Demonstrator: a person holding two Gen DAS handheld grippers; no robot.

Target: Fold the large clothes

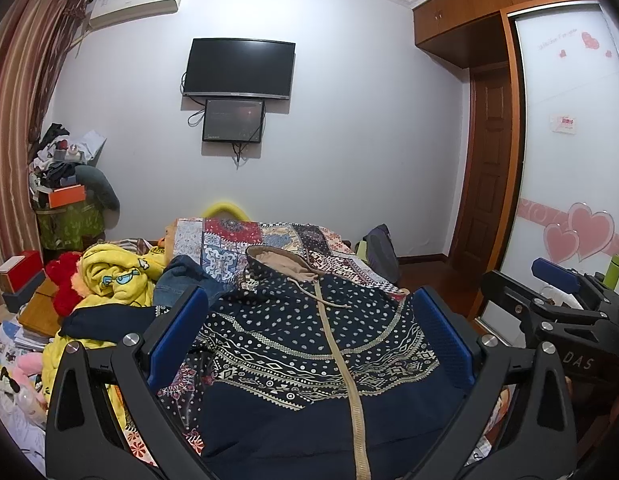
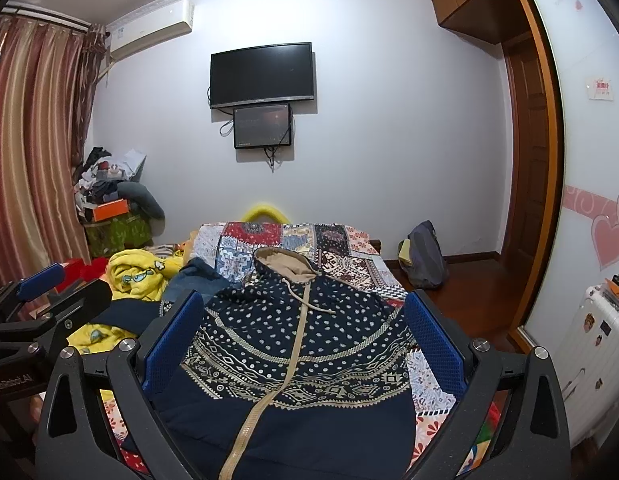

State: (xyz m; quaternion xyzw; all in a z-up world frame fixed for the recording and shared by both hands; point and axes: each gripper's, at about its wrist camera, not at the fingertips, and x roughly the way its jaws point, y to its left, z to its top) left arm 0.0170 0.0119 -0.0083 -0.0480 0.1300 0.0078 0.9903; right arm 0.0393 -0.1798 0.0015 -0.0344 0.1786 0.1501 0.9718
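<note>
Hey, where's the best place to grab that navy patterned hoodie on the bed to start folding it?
Probably the hoodie's side edges, one open gripper each, left gripper and right gripper coming from the hem end: it lies flat, zipper up, hood far.

Black-framed tongs [image 1: 309, 332] [image 2: 303, 332] — blue textured pads [image 1: 177, 332], silver screws, white "DAS" lettering.

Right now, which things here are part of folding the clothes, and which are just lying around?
For the job: hoodie, left claw, right claw, both open, and the quilt under it.

Lying about: yellow blanket, jeans, backpack, orange box.
</note>
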